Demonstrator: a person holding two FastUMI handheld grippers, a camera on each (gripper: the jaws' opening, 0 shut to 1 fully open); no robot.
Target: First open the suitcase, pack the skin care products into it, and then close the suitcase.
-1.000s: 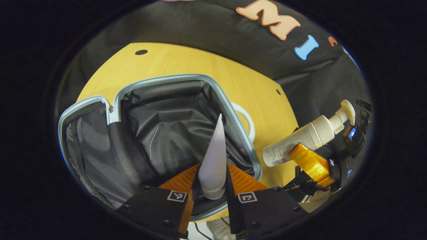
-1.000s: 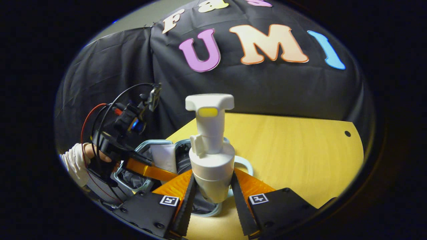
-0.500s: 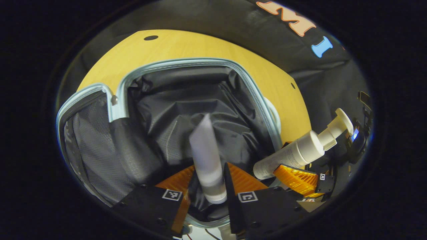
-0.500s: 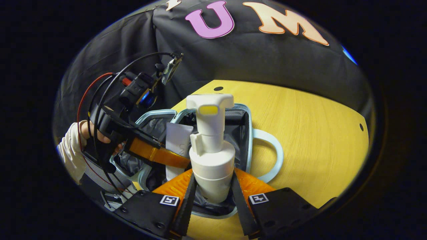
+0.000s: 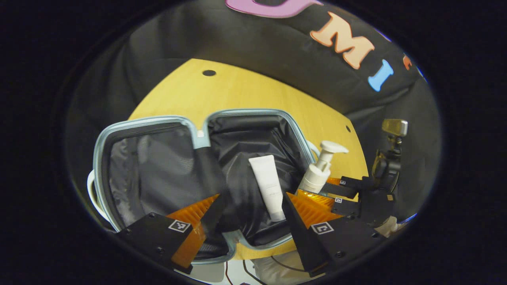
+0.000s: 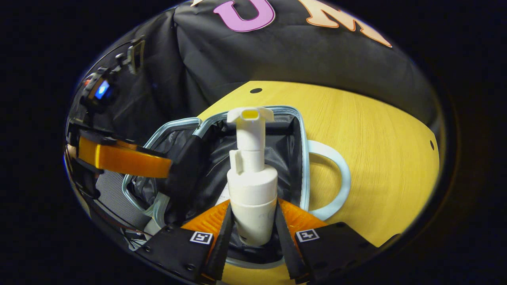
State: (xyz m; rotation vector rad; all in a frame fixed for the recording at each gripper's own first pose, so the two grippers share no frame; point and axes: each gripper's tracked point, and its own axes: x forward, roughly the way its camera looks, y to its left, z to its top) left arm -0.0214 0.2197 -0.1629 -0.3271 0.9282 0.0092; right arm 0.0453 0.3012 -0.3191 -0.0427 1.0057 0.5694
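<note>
Suitcase (image 5: 198, 130) lies open on the yellow wooden surface (image 5: 245, 91), its two halves spread side by side with pale blue rims and dark lining. In the left gripper view, a white tube (image 5: 268, 186) lies flat on the lining of the right-hand half, cap end toward the camera. The left hand-held gripper (image 5: 247, 204) hangs above the case with its fingers spread wide apart, the tube lying free between and below them, touched by neither.

To the right in that view, the right hand-held gripper (image 5: 317, 194) holds a white pump bottle (image 5: 319, 174) at the edge of the same half, the pump head pointing up and away. In the right gripper view, the right hand-held gripper (image 6: 251, 221) pinches the pump bottle (image 6: 252, 186) by its lower body, both fingers pressed against its sides, with the bottle poised over the lined compartment of the suitcase (image 6: 301, 158). A pale blue carry handle (image 6: 336, 178) loops out from the case's rim onto the surface (image 6: 376, 138). The left hand-held gripper (image 6: 158, 166) shows at the left of this view, over the other half.
</note>
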